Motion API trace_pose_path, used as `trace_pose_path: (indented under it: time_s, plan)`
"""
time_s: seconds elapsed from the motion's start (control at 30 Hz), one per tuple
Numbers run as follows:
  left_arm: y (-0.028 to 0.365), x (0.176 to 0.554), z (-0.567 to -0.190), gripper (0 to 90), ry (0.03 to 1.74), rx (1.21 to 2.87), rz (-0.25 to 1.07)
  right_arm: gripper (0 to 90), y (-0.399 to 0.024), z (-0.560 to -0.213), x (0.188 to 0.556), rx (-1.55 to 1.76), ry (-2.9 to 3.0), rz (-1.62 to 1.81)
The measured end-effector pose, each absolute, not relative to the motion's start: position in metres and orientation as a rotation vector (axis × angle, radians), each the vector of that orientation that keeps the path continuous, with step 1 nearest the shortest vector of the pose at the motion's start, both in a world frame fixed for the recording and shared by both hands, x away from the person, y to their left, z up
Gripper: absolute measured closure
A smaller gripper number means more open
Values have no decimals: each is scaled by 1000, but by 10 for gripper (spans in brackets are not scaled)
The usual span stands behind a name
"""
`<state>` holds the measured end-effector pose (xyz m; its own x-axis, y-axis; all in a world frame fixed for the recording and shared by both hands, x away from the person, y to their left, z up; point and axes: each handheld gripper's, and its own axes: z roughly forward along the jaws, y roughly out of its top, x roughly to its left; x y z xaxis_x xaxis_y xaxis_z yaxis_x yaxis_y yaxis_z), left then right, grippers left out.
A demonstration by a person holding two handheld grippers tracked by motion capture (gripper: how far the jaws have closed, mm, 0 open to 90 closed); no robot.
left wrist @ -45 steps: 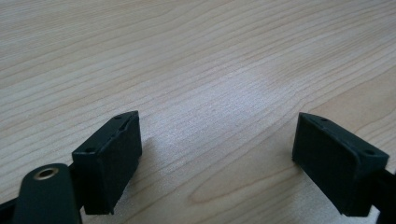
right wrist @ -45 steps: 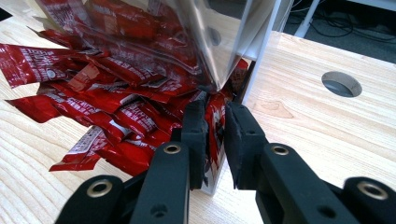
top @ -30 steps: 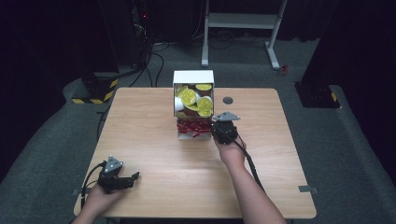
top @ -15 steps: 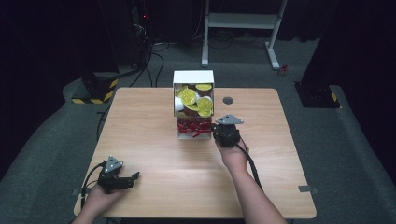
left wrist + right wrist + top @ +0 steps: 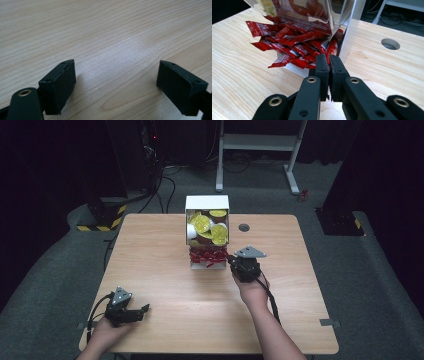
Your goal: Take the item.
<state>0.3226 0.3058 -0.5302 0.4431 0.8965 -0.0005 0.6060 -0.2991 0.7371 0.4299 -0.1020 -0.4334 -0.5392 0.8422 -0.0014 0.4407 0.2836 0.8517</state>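
Now: pick step. Your right gripper (image 5: 329, 65) at dispenser's (image 5: 207, 205) front right corner, fingers closed on red sachet (image 5: 331, 50), apparently pinched. Next: draw it clear without dragging neighbours. Sachets glossy, heaped in tray below dispenser. Left gripper (image 5: 116, 85) well apart near counter (image 5: 150, 245) edge, fingers wide, empty.

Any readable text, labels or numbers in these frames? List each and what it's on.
Nothing legible.
Red sachets at the foot of the clear dispenser box: white print, too blurred to read.
Yellow round packs in the box top: markings too small to read.
Black-and-yellow hazard striping on a floor base: a sign, no words.
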Motion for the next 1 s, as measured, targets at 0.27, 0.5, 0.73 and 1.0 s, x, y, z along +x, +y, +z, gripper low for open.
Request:
trace_pose_path:
  time_s: [0.27,0.5,0.73,1.0]
  plan:
    - [306,323,-530,161,1252,2025,555,870,-107,-434,421,1156,2101,1190]
    - [307,323,-530,162,1245,2032,564,870,-112,-435,415,1147,2093,1205]
    - [307,323,-530,161,1248,2029,558,871,-116,-433,408,1153,2084,1225]
    - [307,323,-530,161,1249,2031,554,872,-124,-432,400,1137,2075,1241]
